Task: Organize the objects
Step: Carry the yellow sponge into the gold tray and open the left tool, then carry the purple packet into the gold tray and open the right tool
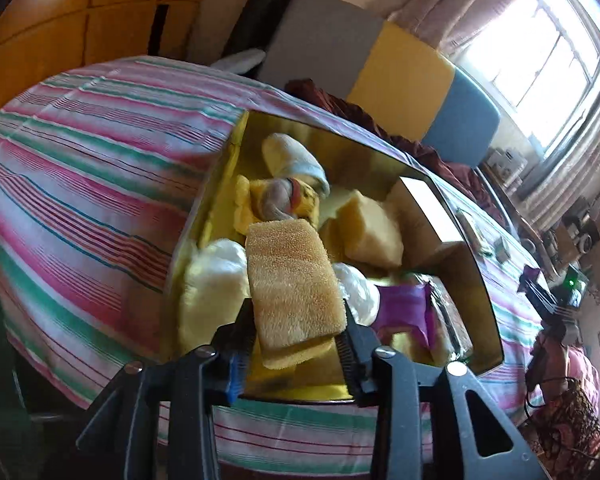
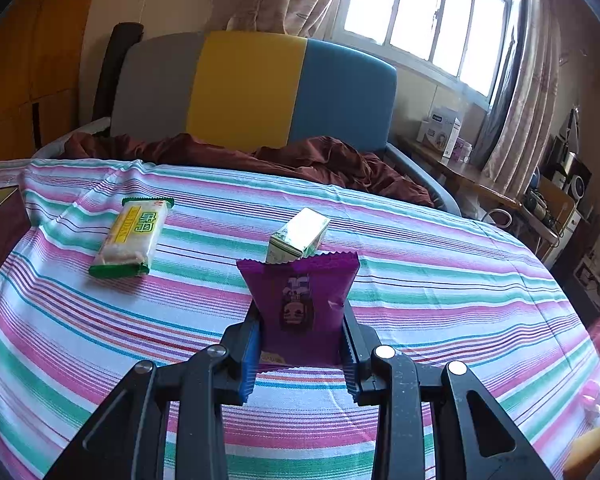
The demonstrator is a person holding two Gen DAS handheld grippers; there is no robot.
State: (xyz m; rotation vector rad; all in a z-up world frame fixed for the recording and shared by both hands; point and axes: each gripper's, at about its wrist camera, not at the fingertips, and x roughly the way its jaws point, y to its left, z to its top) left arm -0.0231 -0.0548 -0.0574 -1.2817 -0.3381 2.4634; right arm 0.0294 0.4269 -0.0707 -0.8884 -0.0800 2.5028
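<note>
Left tongs (image 1: 298,344) released over sponge (image 1: 294,284) in box (image 1: 488,300); right tongs (image 2: 300,354) clench packet (image 2: 300,300).

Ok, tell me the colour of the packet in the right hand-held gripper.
Purple packet, clearest in the right wrist view.

The green-ended snack packet (image 2: 131,237) lying on the striped bedcover (image 2: 420,288) bears large green Chinese characters on a yellow panel, too slanted to read surely, with small Latin letters beside them that stay illegible; the purple packet (image 2: 300,304) shows a cartoon face and pale characters, upside down and unreadable; the white box (image 2: 440,130) by the window carries blurred blue print.
</note>
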